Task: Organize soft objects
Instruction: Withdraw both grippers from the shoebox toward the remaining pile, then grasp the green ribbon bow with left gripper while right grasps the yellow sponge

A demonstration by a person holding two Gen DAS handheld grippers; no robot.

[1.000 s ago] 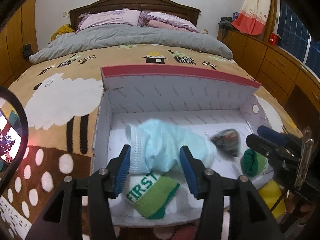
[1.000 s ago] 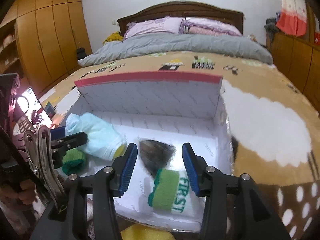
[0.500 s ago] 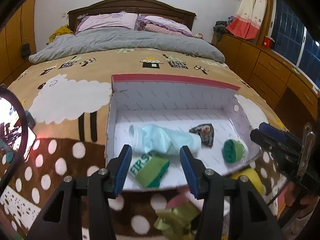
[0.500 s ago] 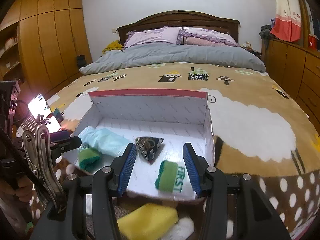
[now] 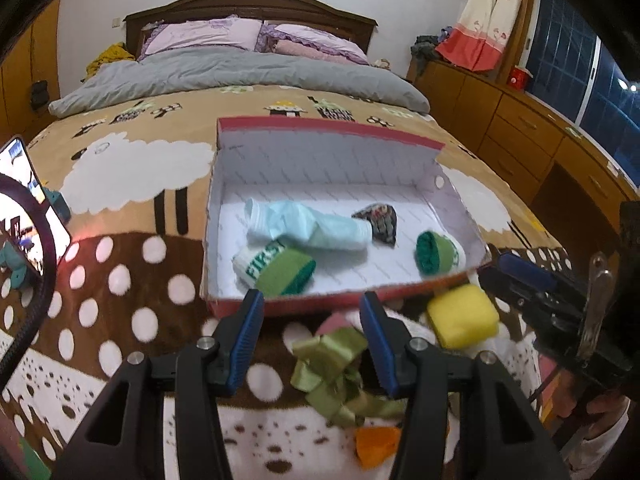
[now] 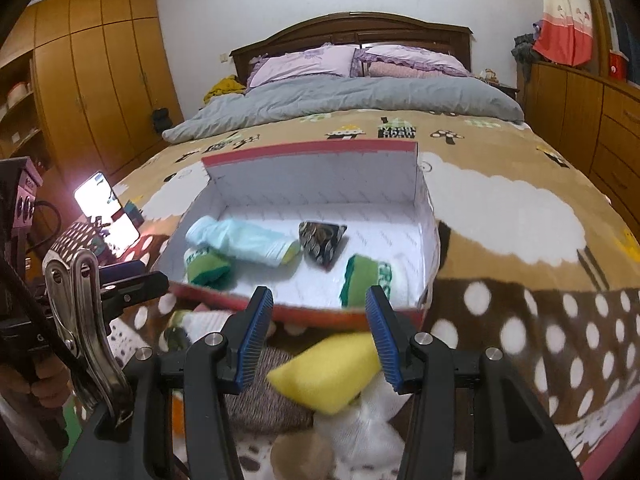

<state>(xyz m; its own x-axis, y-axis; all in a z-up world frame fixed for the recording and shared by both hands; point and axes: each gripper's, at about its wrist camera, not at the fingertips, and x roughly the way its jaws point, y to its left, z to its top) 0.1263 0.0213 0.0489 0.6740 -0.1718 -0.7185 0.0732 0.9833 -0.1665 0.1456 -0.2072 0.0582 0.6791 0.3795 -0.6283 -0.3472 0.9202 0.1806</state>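
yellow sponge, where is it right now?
The yellow sponge lies outside the box, on the blanket just before its near wall, between the right gripper fingers in the right wrist view.

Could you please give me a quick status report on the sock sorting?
Left gripper and right gripper open, empty. Four items in box. Yellow sponge and green ribbon outside.
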